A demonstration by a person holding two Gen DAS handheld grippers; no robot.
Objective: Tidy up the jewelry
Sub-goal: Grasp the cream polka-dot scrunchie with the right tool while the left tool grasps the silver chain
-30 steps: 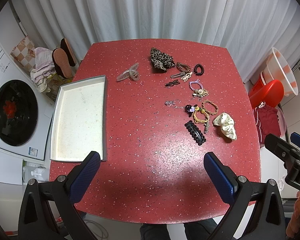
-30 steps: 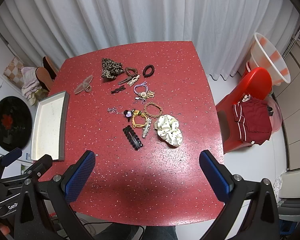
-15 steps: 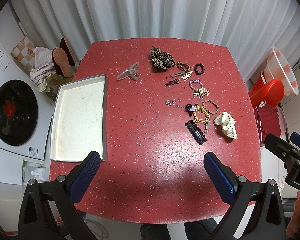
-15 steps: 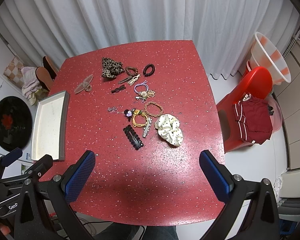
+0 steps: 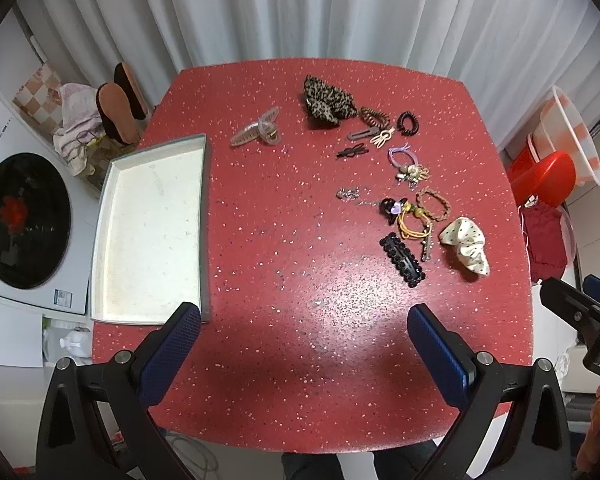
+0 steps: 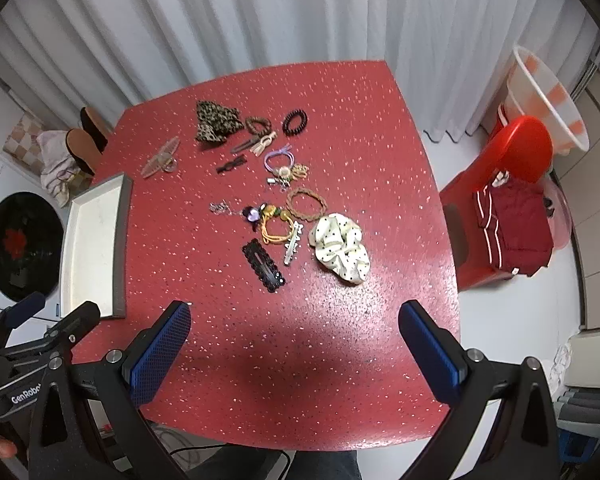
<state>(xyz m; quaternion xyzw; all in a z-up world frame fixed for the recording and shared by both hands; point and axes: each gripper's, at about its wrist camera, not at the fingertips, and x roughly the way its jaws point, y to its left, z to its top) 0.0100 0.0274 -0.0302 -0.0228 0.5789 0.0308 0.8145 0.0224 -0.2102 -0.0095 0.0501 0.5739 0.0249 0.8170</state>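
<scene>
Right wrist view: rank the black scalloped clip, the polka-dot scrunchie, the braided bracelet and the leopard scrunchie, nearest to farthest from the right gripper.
From the right gripper:
1. Black scalloped clip, just ahead, slightly left.
2. Polka-dot scrunchie, ahead to the right; close to the clip's range, yet a bit farther.
3. Braided bracelet, mid-table.
4. Leopard scrunchie, far end, left.

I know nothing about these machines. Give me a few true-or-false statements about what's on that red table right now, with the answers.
1. The tray holds nothing. True.
2. The left tool grips a hair clip. False: its fingers are spread wide and hold nothing.
3. The white dotted scrunchie lies on the table. True.
4. The leopard scrunchie sits in the tray. False: it lies at the table's far side.
5. The right tool is open. True.
</scene>
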